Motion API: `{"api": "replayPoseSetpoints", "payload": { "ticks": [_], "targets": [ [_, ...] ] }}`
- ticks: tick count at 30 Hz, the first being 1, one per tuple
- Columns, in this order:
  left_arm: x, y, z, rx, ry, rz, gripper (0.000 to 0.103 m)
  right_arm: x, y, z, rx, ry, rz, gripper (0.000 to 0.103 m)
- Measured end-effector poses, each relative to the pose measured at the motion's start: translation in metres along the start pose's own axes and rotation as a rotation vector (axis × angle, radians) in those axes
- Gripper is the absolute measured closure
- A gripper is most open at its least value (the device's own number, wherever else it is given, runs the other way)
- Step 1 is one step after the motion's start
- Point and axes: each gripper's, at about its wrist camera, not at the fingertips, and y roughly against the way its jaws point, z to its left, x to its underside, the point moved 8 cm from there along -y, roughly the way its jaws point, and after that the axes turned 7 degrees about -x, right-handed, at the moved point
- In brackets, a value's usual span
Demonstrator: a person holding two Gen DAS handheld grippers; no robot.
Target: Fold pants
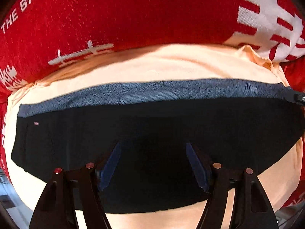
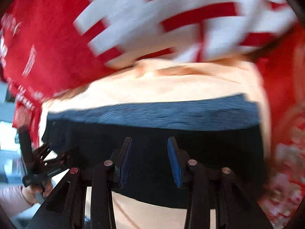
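The black pants (image 1: 152,129) are lying folded on the peach cloth (image 1: 162,64); left gripper (image 1: 153,164) and right gripper (image 2: 149,160) are hovering above them, jaws open, gripping nothing.

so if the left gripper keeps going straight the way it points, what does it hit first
Most likely the black pants: the left gripper has its fingers apart with only that dark fabric ahead. How close it is cannot be judged.

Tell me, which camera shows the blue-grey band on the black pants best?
The left wrist view: the band is sharp, showing its woven lines. The right wrist view shows it too, only blurred.
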Motion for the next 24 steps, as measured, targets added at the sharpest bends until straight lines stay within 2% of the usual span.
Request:
{"api": "replayPoseSetpoints", "payload": {
  "ticks": [2, 4, 6, 9, 13, 14, 15, 16, 18, 22, 24],
  "targets": [
    [-0.006, -0.001, 0.004, -0.002, -0.004, -0.007, 0.032, -0.007, -0.007, 0.014, -0.008, 0.053, -0.001, 0.062],
    [-0.008, -0.003, 0.013, -0.015, 0.004, -0.008, 0.032, -0.015, -0.020, 0.033, 0.044, 0.207, 0.044, 0.062],
    [-0.006, -0.005, 0.027, -0.014, 0.028, 0.004, 0.032, -0.020, -0.037, 0.048, 0.052, 0.324, 0.106, 0.062],
    [0.001, -0.009, 0.034, -0.011, 0.060, 0.014, 0.032, -0.025, -0.069, 0.059, 0.022, 0.376, 0.207, 0.062],
    [0.013, -0.014, 0.042, -0.013, 0.074, 0.028, 0.032, -0.025, -0.100, 0.056, 0.062, 0.445, 0.299, 0.063],
    [0.016, -0.015, 0.044, -0.013, 0.080, 0.033, 0.032, -0.023, -0.105, 0.054, 0.068, 0.450, 0.329, 0.067],
    [0.019, -0.014, 0.045, -0.012, 0.086, 0.035, 0.032, -0.019, -0.109, 0.053, 0.088, 0.467, 0.360, 0.084],
    [0.025, -0.014, 0.043, -0.012, 0.091, 0.035, 0.032, -0.017, -0.109, 0.053, 0.110, 0.486, 0.373, 0.090],
    [0.025, -0.010, 0.043, -0.015, 0.101, 0.023, 0.032, -0.015, -0.100, 0.056, 0.133, 0.495, 0.351, 0.099],
    [0.015, -0.013, 0.043, -0.037, 0.096, 0.021, 0.032, -0.040, -0.092, 0.067, 0.178, 0.487, 0.248, 0.103],
    [0.011, -0.014, 0.045, -0.036, 0.101, 0.023, 0.032, -0.054, -0.096, 0.063, 0.196, 0.438, 0.224, 0.103]
  ]
}}
